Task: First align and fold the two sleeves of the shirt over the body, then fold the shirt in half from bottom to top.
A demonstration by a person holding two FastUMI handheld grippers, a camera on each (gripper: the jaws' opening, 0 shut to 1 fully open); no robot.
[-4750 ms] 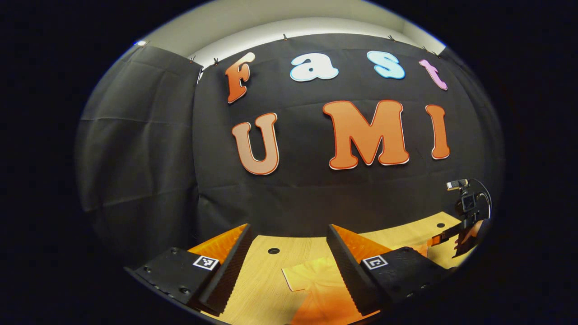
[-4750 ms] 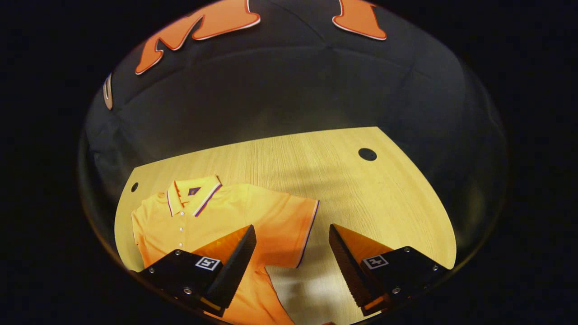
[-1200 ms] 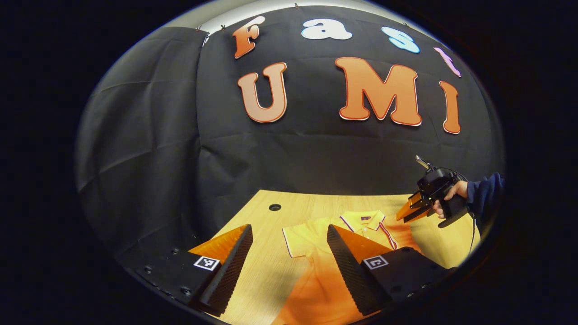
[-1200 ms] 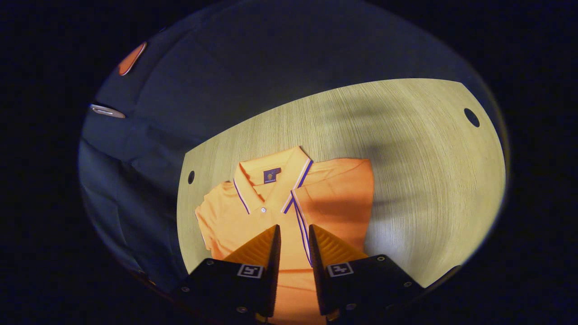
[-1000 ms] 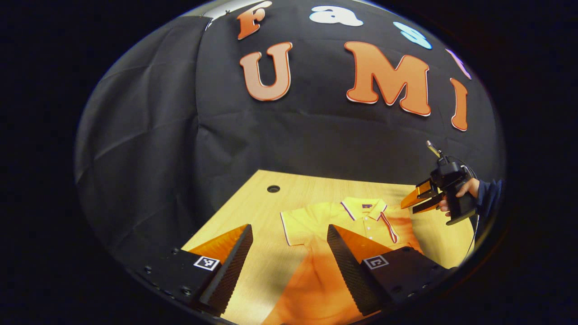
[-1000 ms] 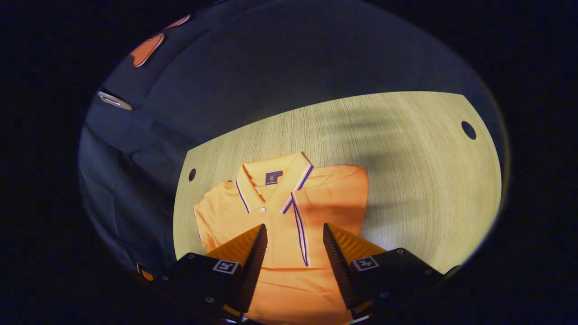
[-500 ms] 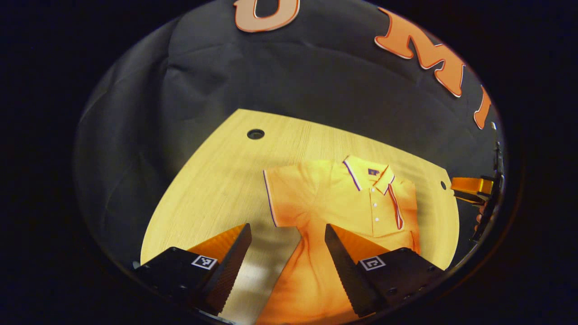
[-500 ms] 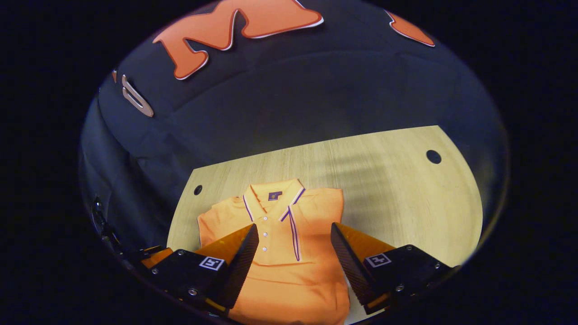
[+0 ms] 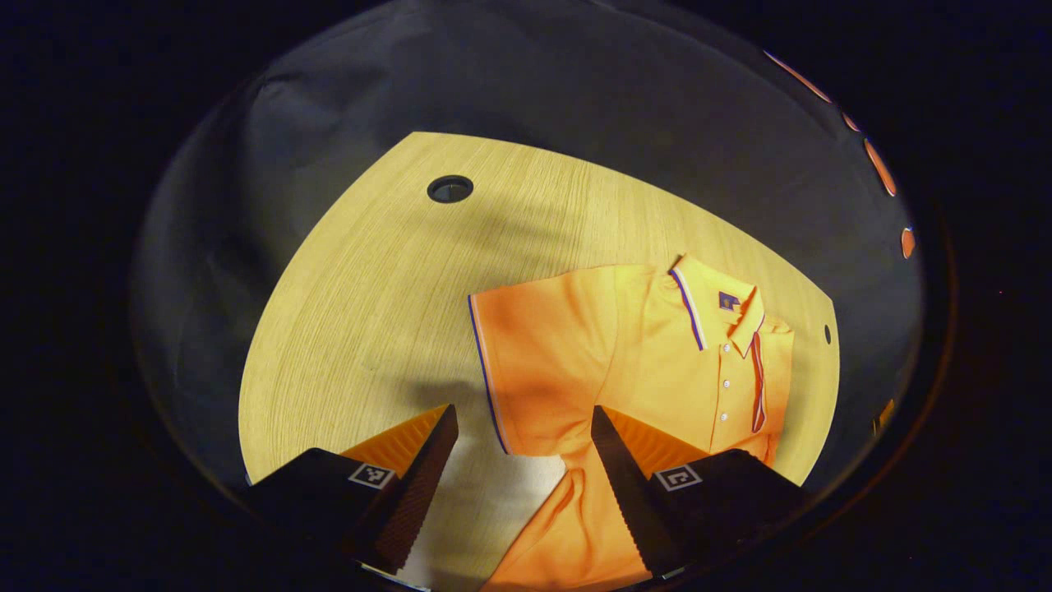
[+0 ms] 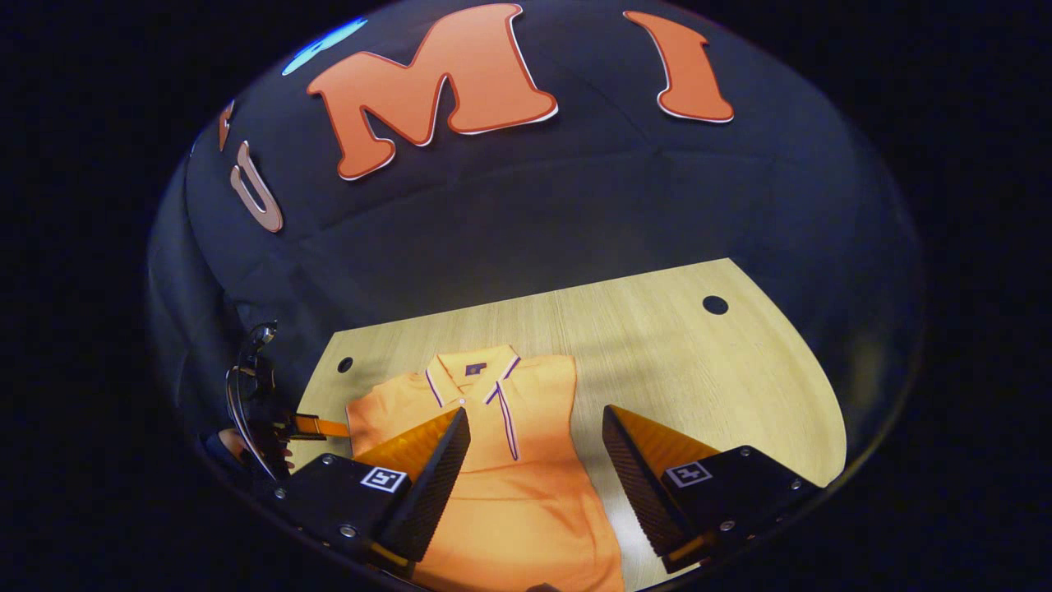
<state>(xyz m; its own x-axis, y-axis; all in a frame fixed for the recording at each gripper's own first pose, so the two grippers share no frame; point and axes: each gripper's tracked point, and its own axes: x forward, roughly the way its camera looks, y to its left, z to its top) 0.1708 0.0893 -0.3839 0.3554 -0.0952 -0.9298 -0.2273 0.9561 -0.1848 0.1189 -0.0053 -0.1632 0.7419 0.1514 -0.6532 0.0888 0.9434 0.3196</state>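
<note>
Orange shirt [image 9: 649, 362] flat on wooden table [image 9: 370, 296], round holes [image 9: 449, 188] nearby, left tongs [image 9: 522, 423] and right tongs [image 10: 534, 432] wide above it.

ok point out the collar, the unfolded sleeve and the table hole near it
collar [image 9: 713, 306], left gripper view, on the striped flap beside the neck label
sleeve [image 9: 534, 362], left gripper view, on the flat cloth inside its striped hem
hole [image 9: 449, 188], left gripper view, on the dark round opening in the wood
</note>
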